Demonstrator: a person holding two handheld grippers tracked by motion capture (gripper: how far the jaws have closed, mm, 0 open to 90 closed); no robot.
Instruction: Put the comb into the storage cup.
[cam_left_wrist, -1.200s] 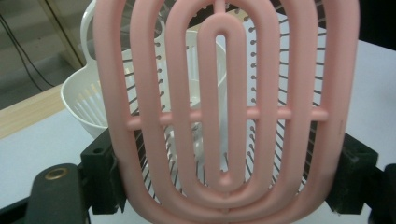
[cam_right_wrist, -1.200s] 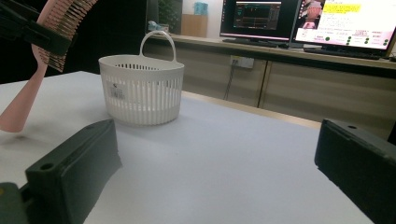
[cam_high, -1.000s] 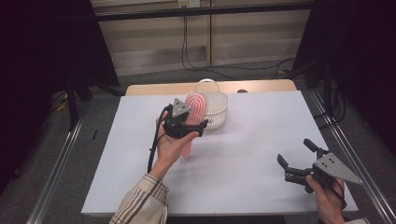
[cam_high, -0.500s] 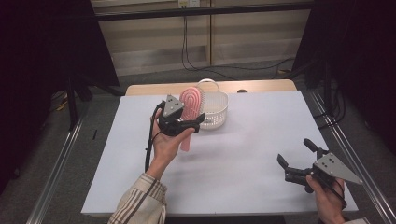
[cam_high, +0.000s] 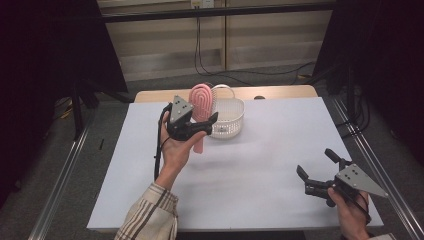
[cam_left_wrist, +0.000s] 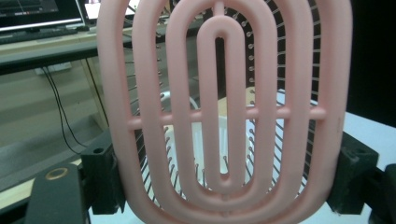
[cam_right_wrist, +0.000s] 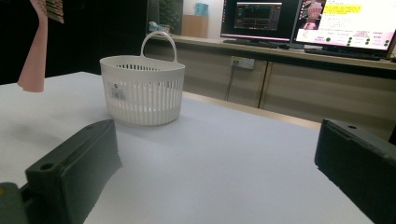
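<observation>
Left tongs (cam_high: 200, 127) are up off the white table (cam_high: 260, 165), held in a raised hand (cam_high: 175, 150) with a plaid sleeve (cam_high: 150, 215) below it. They pinch the pink oval plastic hairbrush (cam_high: 201, 102) across its wide head. The left gripper view has both black jaws tight against the brush's two edges, and the vented pink back (cam_left_wrist: 224, 112) faces the camera with the bristles behind it. Brush stands roughly upright, handle end pointing down below the tongs, clear of the table. It sits just left of the white slatted plastic basket with a loop handle (cam_high: 227, 117), overlapping its rim in the high view; can't tell if they touch.

Basket stands upright on the far middle of the table, loop handle up. In the right gripper view it's well ahead of the jaws (cam_right_wrist: 142, 88), with the brush's handle tip (cam_right_wrist: 35, 56) hanging at top left.

Right tongs (cam_high: 317, 172) sit low at the near right corner of the table, jaws spread wide with nothing between them, well apart from basket and brush.
</observation>
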